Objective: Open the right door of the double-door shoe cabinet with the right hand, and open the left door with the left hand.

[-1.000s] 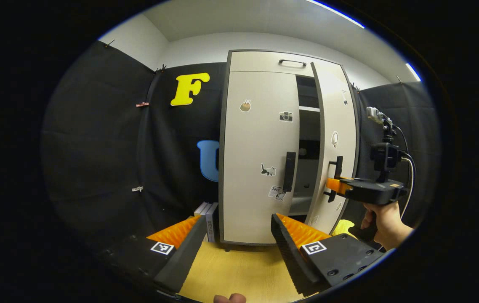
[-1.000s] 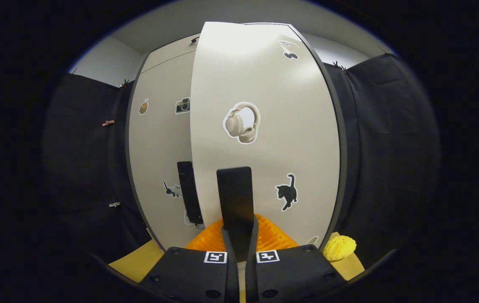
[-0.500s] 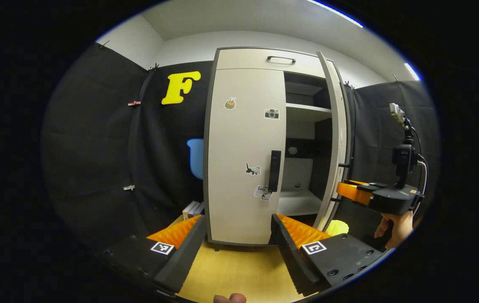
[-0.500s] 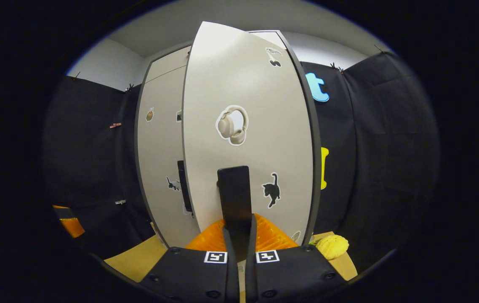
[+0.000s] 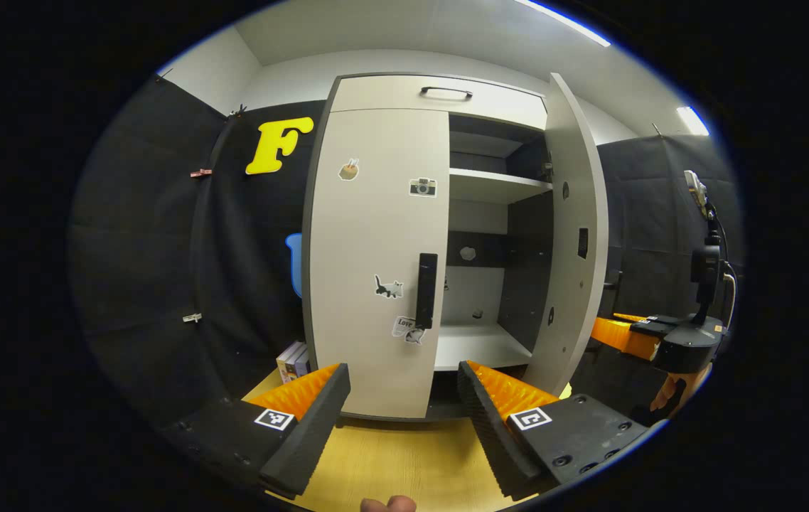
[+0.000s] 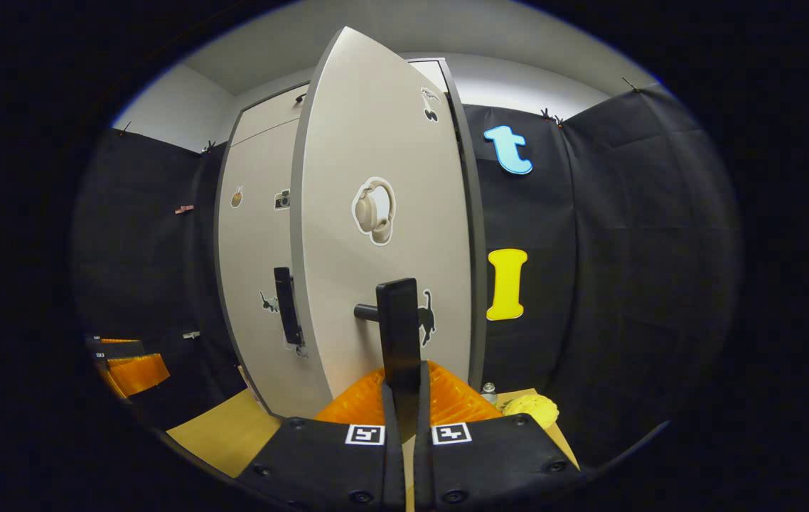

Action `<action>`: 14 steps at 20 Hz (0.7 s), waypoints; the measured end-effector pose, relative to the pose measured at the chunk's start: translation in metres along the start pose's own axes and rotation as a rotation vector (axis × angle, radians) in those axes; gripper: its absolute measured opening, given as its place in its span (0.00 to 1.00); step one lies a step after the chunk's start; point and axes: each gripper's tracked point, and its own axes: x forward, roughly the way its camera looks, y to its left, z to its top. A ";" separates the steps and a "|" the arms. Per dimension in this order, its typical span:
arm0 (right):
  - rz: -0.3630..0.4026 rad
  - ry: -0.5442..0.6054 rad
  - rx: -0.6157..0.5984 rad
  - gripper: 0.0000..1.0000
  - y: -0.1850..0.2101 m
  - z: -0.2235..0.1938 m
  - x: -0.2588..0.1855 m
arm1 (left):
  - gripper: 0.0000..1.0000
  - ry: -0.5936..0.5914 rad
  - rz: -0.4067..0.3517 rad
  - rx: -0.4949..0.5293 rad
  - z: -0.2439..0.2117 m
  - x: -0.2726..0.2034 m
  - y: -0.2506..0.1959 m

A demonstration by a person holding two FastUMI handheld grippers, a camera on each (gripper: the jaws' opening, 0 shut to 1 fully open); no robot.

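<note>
The shoe cabinet's right door (image 5: 576,235) stands swung wide, showing the shelves (image 5: 491,186) inside. In the right gripper view that door (image 6: 376,284) fills the middle, and my right gripper (image 6: 402,377) is shut on its dark vertical handle (image 6: 399,320). The left door (image 5: 376,263) is closed, its dark handle (image 5: 426,290) at the inner edge. My left gripper (image 5: 401,373) hangs open low in front of that door, some way short of the handle. The right gripper (image 5: 625,336) also shows beyond the open door's edge, with a hand (image 5: 671,391) under it.
Several books (image 5: 293,359) lean against the cabinet's left side. A yellow lump (image 6: 531,409) and a small bottle (image 6: 488,390) lie by the cabinet's right foot. The cabinet stands on a wooden surface (image 5: 390,462). Black cloth walls close in both sides.
The right door has swung from slightly ajar to wide open, pulled by the right gripper. The left gripper has shifted so the cabinet sits more to the left, and stays open.
</note>
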 end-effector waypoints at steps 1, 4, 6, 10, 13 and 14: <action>-0.013 -0.002 -0.007 0.09 -0.004 0.001 -0.001 | 0.94 0.001 -0.006 -0.001 0.000 0.001 -0.004; -0.039 -0.010 -0.011 0.09 -0.013 0.001 -0.003 | 0.94 0.013 -0.023 -0.002 -0.003 0.003 -0.015; -0.056 -0.008 0.003 0.09 -0.018 0.001 -0.005 | 0.94 0.010 -0.032 -0.005 -0.001 0.004 -0.021; -0.092 -0.002 -0.002 0.08 -0.032 0.001 -0.006 | 0.94 0.008 -0.042 0.009 0.000 0.005 -0.030; -0.095 0.004 0.024 0.08 -0.035 0.000 -0.009 | 0.94 0.010 -0.055 0.011 0.001 0.006 -0.037; -0.101 0.005 0.027 0.08 -0.037 0.000 -0.008 | 0.94 0.009 -0.057 0.013 0.002 0.006 -0.039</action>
